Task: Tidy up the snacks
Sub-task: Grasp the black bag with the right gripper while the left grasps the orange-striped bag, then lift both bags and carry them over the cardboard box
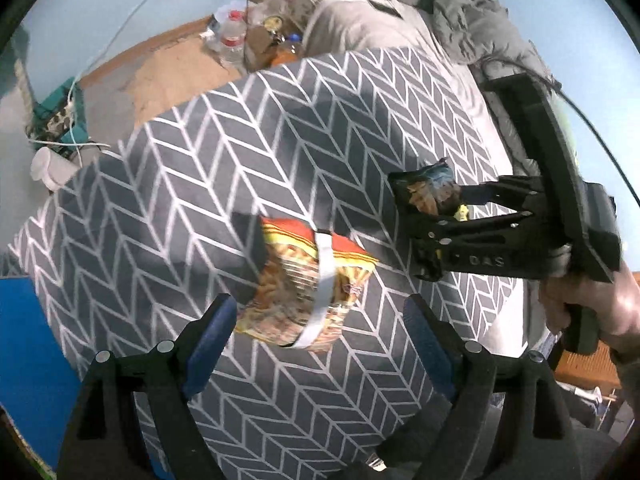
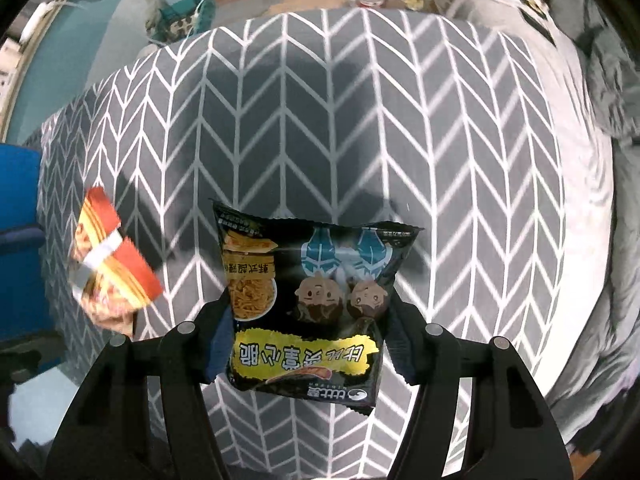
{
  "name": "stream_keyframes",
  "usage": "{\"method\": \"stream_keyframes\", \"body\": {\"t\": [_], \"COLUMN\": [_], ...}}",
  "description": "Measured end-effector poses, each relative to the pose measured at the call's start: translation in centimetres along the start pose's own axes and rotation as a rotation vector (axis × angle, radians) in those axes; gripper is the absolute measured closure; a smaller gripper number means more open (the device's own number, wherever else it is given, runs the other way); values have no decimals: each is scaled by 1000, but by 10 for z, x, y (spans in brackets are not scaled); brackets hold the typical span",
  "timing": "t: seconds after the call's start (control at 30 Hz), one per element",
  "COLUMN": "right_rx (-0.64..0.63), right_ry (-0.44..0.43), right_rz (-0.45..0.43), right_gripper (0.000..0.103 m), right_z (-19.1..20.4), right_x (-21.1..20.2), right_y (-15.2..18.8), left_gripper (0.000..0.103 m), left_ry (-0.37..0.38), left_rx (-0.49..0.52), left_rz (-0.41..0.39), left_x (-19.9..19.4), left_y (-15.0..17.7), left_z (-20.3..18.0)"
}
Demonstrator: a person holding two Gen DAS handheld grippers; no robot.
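Snacks: over the chevron desk [image 2: 400, 120], my right hand-held gripper [image 2: 308, 336] is clamped on the black bag [image 2: 320, 280]; my left hand-held gripper [image 1: 320, 320] stands apart above the orange pack [image 1: 296, 280] near the desk's left edge.

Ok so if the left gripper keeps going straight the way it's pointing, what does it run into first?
Most likely the orange snack pack with the white band, lying on the chevron cloth just ahead of the open left gripper. Depth is hard to judge here.

Black-and-yellow snack bag [image 2: 316, 304], orange-red packet [image 1: 304, 284], grey white-chevron cloth [image 2: 320, 120].
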State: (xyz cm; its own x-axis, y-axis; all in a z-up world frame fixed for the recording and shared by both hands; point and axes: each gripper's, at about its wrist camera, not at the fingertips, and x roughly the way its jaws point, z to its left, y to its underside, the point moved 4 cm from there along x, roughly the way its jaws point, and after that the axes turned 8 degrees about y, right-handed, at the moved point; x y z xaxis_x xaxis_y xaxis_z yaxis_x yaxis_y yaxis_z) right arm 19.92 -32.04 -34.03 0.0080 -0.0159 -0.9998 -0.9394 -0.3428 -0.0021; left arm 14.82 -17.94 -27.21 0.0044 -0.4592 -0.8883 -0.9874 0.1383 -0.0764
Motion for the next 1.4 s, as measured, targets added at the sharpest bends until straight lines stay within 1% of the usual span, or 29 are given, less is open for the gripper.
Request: {"method": "stream_keyframes", "body": {"t": [0.1,0.23,0.33,0.4,0.47,0.53,0.57,0.63,0.67,0.7,0.73,0.77,0.8,0.87,0.93,1.0,1.3,1.4], "right_rx": [40,56,67,75,73,67,59,47,37,32,24,16,9,-3,-9,-14,-53,-77], "right_ry": [-16,-17,-15,-17,-17,-14,-12,-8,-4,0,3,6,10,14,14,13,17,28], "right_rz": [-1,-4,-5,-7,-10,-15,-19,-27,-34,-38,-42,-47,-52,-62,-70,-79,-142,-170], "right_gripper": [39,39,39,39,39,39,39,39,39,39,39,39,39,39,39,39,39,39], "right_z": [-5,-9,-11,-13,-14,-9,-8,-2,0,6,7,9,12,15,18,21,31,37], "right_x": [-1,-2,-2,-2,-4,-6,-7,-15,-17,-21,-21,-23,-26,-30,-36,-42,-80,-95], "right_y": [8,16,23,25,18,20,19,21,20,27,26,26,29,30,29,27,34,30], "left_gripper": [17,17,17,17,17,17,17,17,19,22,30,37,39,49,54,54,55,55], "left_ry": [-1,-25,-43,-70,-85,-106,-107,-111,-111,-110,-117,-127,-133,-124,-128,-145,-132,-135], "left_rx": [11,14,17,20,18,15,14,15,14,13,13,17,18,14,13,18,-33,-29], "left_rz": [25,64,70,76,80,92,94,72,63,58,51,44,40,24,7,-8,-91,-122], "left_x": [14,33,44,52,61,67,68,68,68,68,64,58,57,50,40,32,-16,-35], "left_y": [-1,-5,-10,-14,-16,-17,-15,-15,-14,-14,-11,-6,-6,-2,4,7,20,25], "left_z": [-4,-6,-4,-2,-2,1,2,4,4,5,7,12,13,16,20,22,22,20]}}
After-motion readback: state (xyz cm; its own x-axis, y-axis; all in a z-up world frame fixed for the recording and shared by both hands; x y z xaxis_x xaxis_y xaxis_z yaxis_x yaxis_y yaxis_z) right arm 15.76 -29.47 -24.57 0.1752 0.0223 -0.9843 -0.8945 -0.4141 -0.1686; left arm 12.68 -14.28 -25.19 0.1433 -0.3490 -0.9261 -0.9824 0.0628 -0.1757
